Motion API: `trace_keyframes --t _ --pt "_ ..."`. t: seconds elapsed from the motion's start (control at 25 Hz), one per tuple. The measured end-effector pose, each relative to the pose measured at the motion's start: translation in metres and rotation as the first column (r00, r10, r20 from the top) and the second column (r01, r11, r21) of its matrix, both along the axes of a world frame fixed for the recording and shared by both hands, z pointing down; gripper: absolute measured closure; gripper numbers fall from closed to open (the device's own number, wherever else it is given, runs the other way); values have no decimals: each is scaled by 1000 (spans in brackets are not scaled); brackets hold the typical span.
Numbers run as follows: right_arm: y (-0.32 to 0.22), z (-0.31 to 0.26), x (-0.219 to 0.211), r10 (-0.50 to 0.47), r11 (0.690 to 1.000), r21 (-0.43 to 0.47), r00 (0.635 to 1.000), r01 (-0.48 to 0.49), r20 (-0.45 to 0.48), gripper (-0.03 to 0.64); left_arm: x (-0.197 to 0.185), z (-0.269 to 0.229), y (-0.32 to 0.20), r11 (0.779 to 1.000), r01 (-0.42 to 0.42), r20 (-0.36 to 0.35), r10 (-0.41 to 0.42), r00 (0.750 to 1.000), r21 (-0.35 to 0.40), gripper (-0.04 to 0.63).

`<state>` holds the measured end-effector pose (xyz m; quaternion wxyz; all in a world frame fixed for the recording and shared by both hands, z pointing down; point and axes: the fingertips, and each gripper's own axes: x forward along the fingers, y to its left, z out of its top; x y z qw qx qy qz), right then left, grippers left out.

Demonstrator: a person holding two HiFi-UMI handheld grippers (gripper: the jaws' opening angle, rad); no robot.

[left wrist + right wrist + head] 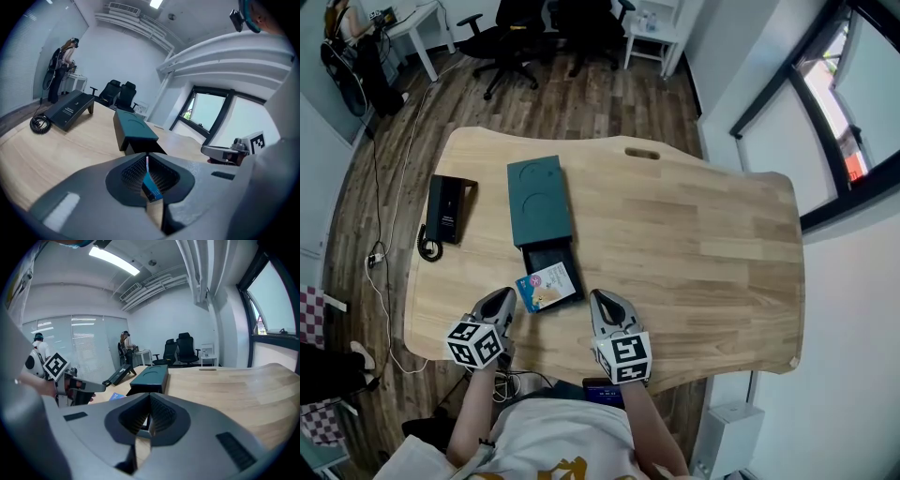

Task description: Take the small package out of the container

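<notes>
Small package (pixel 548 286) lies at the 6 o'clock end of the open container (pixel 539 202) on the bench (pixel 694 225), its corner clenched in the left tool (pixel 508 297), apparently to draw it clear, the right tool (pixel 598 300) closed and empty.

Office: swivel chairs (pixel 502 42), a white desk (pixel 422 23), a corded phone (pixel 448 208) on the wooden bench (pixel 694 234), and apparently a glass partition (pixel 79 343) behind.

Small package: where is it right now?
Head view: the small package lies left of centre near the table's front edge, at the pulled-out end of the dark green container, its left edge pinched in the left gripper.
</notes>
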<state>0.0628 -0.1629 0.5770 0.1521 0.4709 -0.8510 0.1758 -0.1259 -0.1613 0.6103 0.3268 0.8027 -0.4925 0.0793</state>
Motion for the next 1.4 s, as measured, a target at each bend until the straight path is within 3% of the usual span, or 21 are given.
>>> trace_keyframes --t 0.16,0.32,0.4,0.68,1.0,1.08,1.24,1.4 --pt "-3 11 -5 -19 1000 -23 1000 19 -7 614 5 14 5 999 -17 -26 16 1000 -49 585" --pt "-6 18 -13 -47 998 -37 999 47 -8 614 12 29 7 992 -21 -109 8 994 -124 439" --pt "-6 21 -15 -53 998 -46 999 53 -8 614 15 35 7 988 -25 -125 6 992 -150 399" --pt "-9 23 -13 -49 997 -64 999 48 -2 614 19 53 -1 973 -3 -199 -44 979 -230 399" --pt "-11 22 -6 -28 997 -66 1000 27 -11 614 22 50 -12 976 -2 -251 -55 967 -219 461" --pt "-11 22 -4 -20 997 -68 1000 19 -10 614 23 49 -12 971 4 -299 -77 951 -239 472" --pt "-11 19 -1 -17 998 -67 1000 16 -10 614 25 47 -13 961 13 -420 -133 898 -277 497" --pt "-11 8 -1 -19 999 -44 1000 19 -20 614 22 40 -14 959 29 -469 -164 868 -281 499"
